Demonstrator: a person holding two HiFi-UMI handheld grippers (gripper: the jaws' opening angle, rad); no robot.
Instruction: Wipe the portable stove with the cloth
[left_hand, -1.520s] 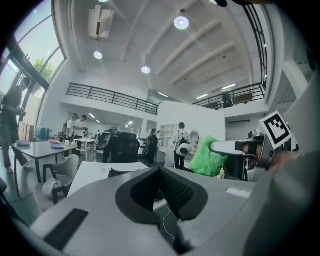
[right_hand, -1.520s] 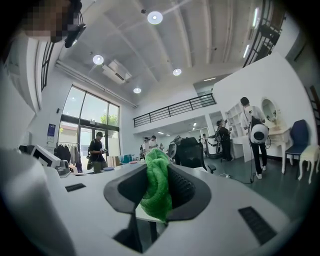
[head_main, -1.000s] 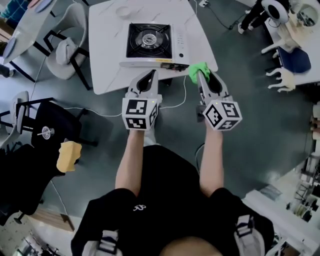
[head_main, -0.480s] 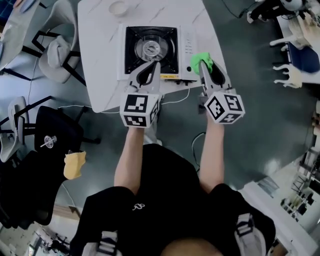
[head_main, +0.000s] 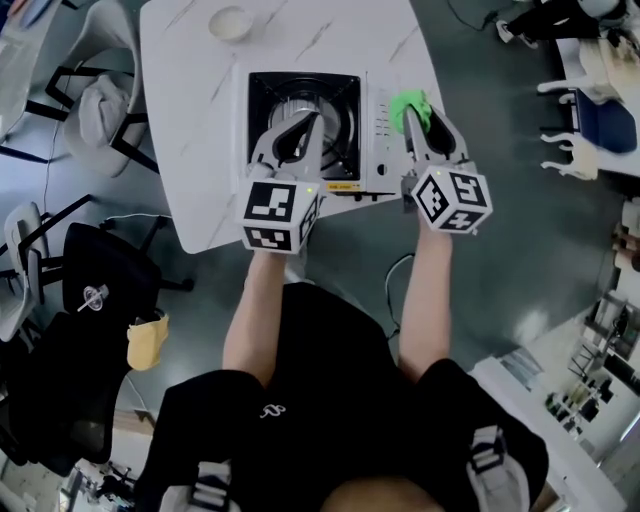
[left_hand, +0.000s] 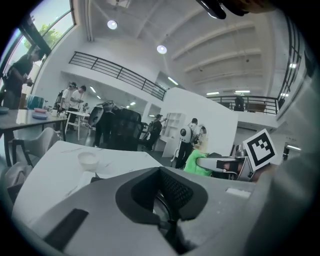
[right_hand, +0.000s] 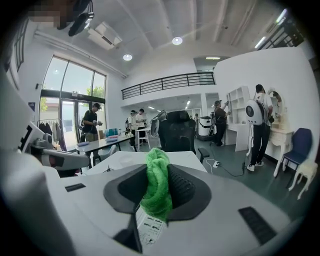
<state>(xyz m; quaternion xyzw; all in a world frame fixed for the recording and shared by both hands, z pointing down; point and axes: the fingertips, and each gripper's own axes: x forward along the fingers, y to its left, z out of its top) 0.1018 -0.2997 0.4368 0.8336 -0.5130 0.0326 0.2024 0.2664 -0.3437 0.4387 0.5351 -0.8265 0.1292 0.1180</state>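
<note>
The right gripper (head_main: 418, 122) clenched its fingers on the soft, limp green cloth (right_hand: 157, 186) (best pinched at a fold) over the portable stove's (head_main: 378, 150) right side on the bench (head_main: 190, 120). The left gripper's (head_main: 303, 128) fingers were closed and empty.

The cloth (right_hand: 157, 182) nipped between the right gripper's (right_hand: 159, 172) jaws is bright green, fuzzy, thick-piled fabric. A thin white printed tag (right_hand: 150, 229) hangs just below it. Both grippers have smooth matt grey plastic shells, and the inner pads are black and ribbed. Under the left gripper's (head_main: 300, 128) jaws, the stove (head_main: 378, 115) has a dark, slightly shiny top and a pale, smooth metal-looking casing. It sits on a smooth, white, grey-veined tabletop (head_main: 190, 120).
</note>
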